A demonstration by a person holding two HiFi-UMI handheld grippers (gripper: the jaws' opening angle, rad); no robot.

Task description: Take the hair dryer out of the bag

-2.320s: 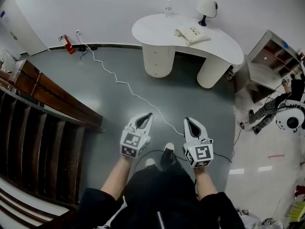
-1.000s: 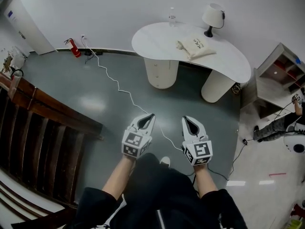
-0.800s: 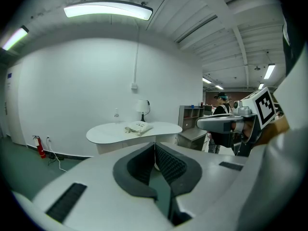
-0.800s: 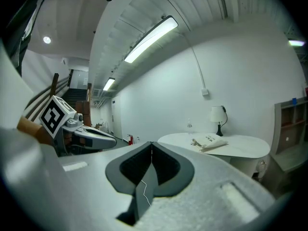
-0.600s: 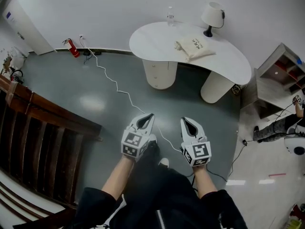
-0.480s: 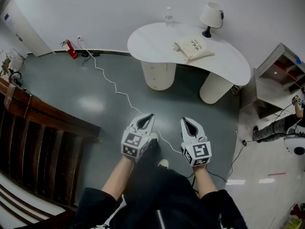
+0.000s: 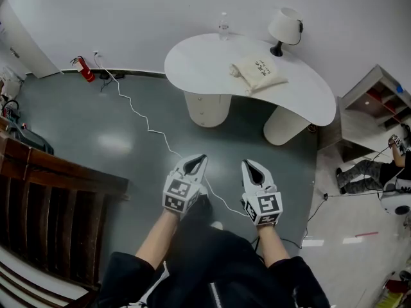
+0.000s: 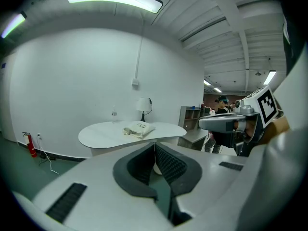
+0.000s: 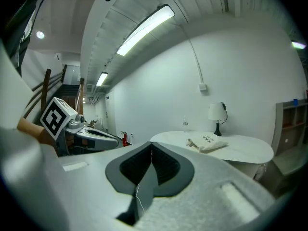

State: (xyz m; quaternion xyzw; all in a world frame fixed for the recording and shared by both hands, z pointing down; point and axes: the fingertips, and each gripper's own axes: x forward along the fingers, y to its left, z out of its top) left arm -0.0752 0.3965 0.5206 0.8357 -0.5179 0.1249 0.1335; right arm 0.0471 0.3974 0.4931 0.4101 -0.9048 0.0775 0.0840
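Note:
A cream drawstring bag (image 7: 257, 71) lies on a white curved table (image 7: 199, 59) across the room; the same bag (image 8: 138, 128) (image 9: 207, 143) also appears far off in both gripper views. Its contents are hidden. My left gripper (image 7: 198, 161) and right gripper (image 7: 249, 165) are held side by side in front of my body, well short of the table. Both are shut, with nothing between the pads.
A white lamp (image 7: 282, 29) and a clear bottle (image 7: 223, 25) stand at the table's back edge. A white cable (image 7: 142, 122) snakes over the grey floor from the wall. Dark wooden railing (image 7: 48, 210) runs at left; a shelf unit (image 7: 372, 108) and a person (image 7: 372, 172) are at right.
I have walked toward the table: it and the bag sit larger and nearer in the head view. The railing has slid left. Both grippers stay shut and empty.

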